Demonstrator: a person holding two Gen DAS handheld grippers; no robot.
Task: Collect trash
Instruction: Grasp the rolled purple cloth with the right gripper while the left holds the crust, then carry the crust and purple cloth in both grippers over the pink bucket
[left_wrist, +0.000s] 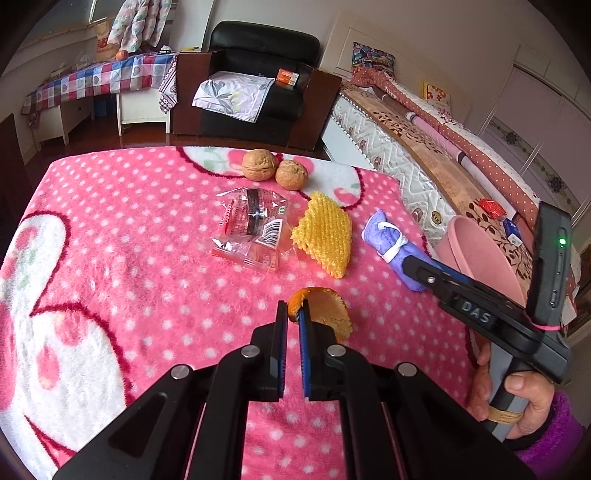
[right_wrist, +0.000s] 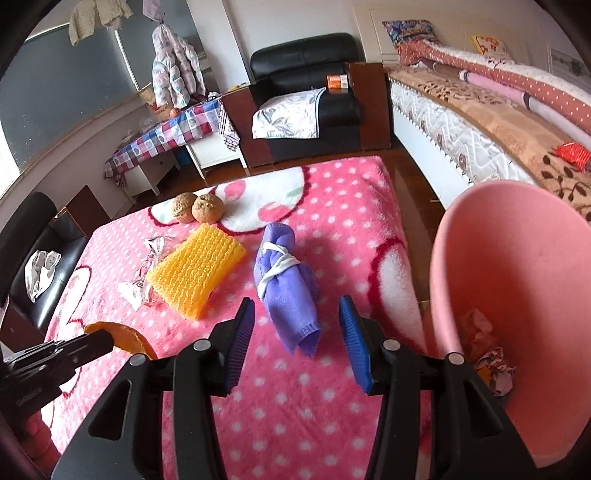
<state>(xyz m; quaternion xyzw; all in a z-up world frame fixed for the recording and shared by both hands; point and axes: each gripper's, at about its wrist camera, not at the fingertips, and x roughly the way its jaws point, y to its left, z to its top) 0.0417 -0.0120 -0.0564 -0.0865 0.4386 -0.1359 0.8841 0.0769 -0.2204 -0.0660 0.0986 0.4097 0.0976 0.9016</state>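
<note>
My left gripper is shut on a curled piece of orange peel, just above the pink dotted blanket. Beyond it lie a clear plastic wrapper, a yellow foam net and a rolled purple cloth tied with white string. My right gripper stands open over the near end of the purple cloth, with the pads clear of it. A pink bin sits at the right with crumpled scraps inside.
Two walnuts sit at the blanket's far edge. A bed runs along the right behind the bin. A black armchair and a checked-cloth table stand at the back. A person's hand holds the right gripper's handle.
</note>
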